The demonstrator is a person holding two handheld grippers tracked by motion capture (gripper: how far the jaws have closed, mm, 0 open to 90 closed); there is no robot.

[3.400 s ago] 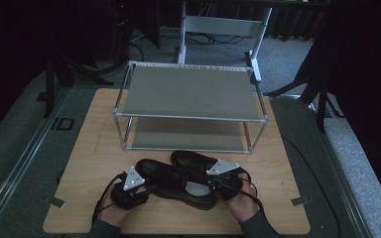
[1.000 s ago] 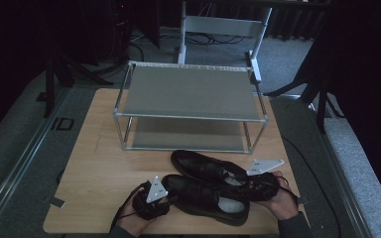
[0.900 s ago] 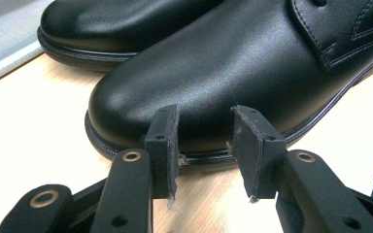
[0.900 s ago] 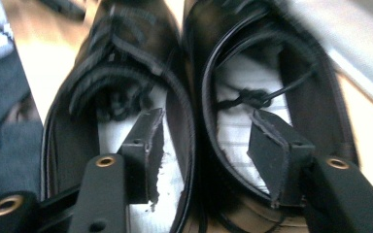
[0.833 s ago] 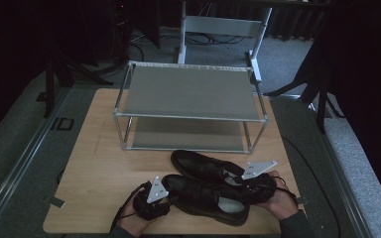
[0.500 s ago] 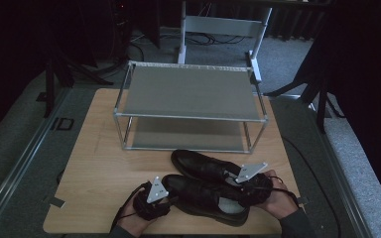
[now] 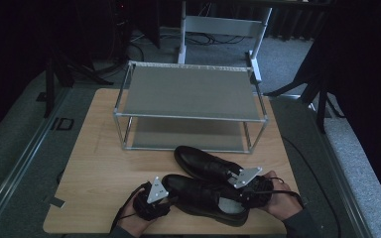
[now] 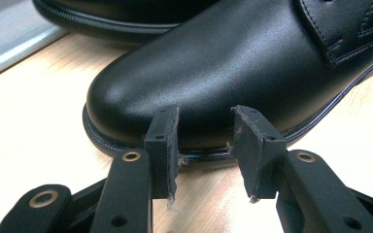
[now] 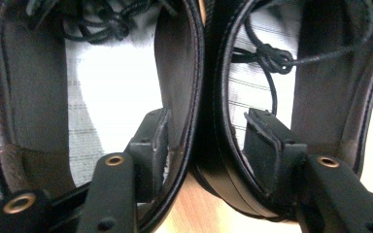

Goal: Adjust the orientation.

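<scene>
Two black leather shoes lie side by side at the near edge of the wooden table (image 7: 99,163), just in front of a two-tier metal rack (image 7: 191,91) whose shelves are bare, and we read the work in hand as gathering the pair so it can go onto that rack. The near shoe (image 7: 203,197) and the far shoe (image 7: 206,163) touch along their inner sides, toes pointing to our left, which lets one tool take both at once. Our right gripper (image 7: 248,191) comes in at the heel end with one jaw dipped inside each shoe opening, so the two adjoining inner walls stand between the pads; its jaws have just been closing, and in the right gripper view (image 9: 201,145) the left pad sits against the leather of one wall while the other looks near or just on the second wall. We cannot tell whether the pinch is firm yet. Our left gripper (image 7: 154,198) waits at the toe of the near shoe, low on the board; in the left gripper view (image 8: 204,145) its jaws stand partly apart with nothing between them, tips just short of the toe cap (image 8: 184,68) and its welt, seemingly to steady that end.
</scene>
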